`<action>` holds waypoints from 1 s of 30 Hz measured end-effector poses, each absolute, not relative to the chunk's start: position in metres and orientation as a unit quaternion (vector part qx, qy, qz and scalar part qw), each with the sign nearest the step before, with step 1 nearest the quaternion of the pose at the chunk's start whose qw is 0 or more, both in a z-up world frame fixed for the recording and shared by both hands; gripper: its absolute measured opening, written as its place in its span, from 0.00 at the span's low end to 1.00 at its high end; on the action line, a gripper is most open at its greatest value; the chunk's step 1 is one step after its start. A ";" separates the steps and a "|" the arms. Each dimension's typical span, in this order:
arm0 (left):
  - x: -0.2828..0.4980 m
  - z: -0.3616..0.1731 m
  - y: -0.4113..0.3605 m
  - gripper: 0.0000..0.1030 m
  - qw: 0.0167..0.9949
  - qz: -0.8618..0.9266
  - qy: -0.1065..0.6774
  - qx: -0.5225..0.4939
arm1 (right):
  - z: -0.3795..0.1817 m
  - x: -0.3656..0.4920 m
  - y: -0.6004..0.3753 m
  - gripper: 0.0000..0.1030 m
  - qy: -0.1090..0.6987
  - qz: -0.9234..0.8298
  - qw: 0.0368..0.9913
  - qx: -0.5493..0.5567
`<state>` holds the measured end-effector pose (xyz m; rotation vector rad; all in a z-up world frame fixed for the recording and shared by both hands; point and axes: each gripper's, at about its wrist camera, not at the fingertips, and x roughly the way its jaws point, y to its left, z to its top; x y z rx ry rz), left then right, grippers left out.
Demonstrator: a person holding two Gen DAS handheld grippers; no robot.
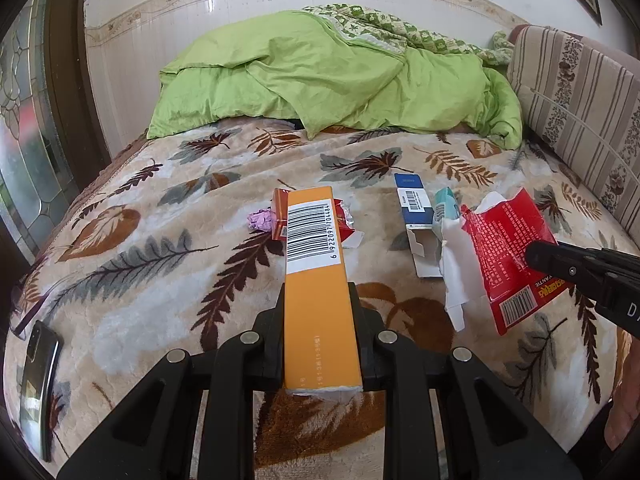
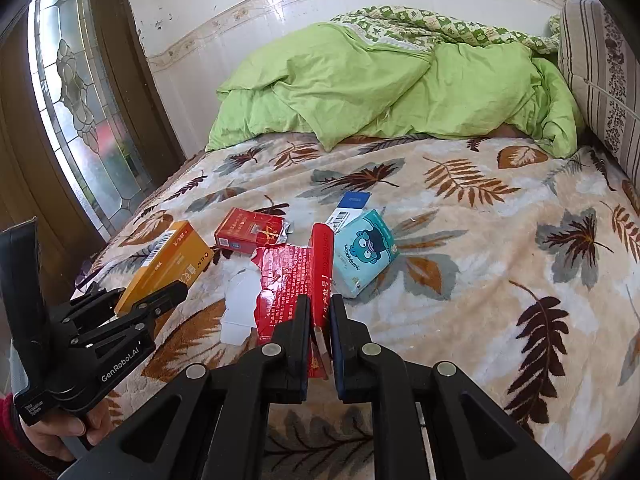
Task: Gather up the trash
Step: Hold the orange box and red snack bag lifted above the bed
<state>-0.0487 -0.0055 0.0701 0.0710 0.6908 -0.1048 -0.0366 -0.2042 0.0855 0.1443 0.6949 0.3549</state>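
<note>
My left gripper (image 1: pixel 318 304) is shut on a long orange box (image 1: pixel 316 264) with a barcode, held just above the leaf-patterned blanket (image 1: pixel 160 300). My right gripper (image 2: pixel 320 312) is shut on the edge of a torn red carton (image 2: pixel 288 276), which still lies on the bed. The right wrist view shows the left gripper (image 2: pixel 160 292) with the orange box (image 2: pixel 168 264) at the left. On the blanket lie a red cigarette pack (image 2: pixel 248 230), a blue-and-white box (image 1: pixel 414 204), a teal tissue pack (image 2: pixel 364 252) and a crumpled pink wrapper (image 1: pixel 260 220).
A green duvet (image 1: pixel 320 76) is heaped at the far end of the bed. A striped cushion (image 1: pixel 580 92) stands along the right side. A dark phone (image 1: pixel 40 380) lies near the bed's left edge. A glass-panelled door (image 2: pixel 76 92) is at the left.
</note>
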 end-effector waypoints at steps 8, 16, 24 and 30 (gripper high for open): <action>-0.049 0.070 -0.006 0.21 0.939 -0.052 0.339 0.036 | 0.086 -0.036 -0.204 0.09 0.338 0.173 0.922 0.070; -0.049 0.070 -0.006 0.21 0.939 -0.052 0.339 0.036 | 0.085 -0.036 -0.205 0.09 0.337 0.173 0.923 0.070; -0.049 0.070 -0.006 0.21 0.939 -0.052 0.338 0.036 | 0.086 -0.035 -0.209 0.09 0.336 0.169 0.924 0.074; -0.050 0.071 -0.009 0.21 0.939 -0.053 0.337 0.040 | 0.087 -0.037 -0.213 0.09 0.334 0.162 0.925 0.080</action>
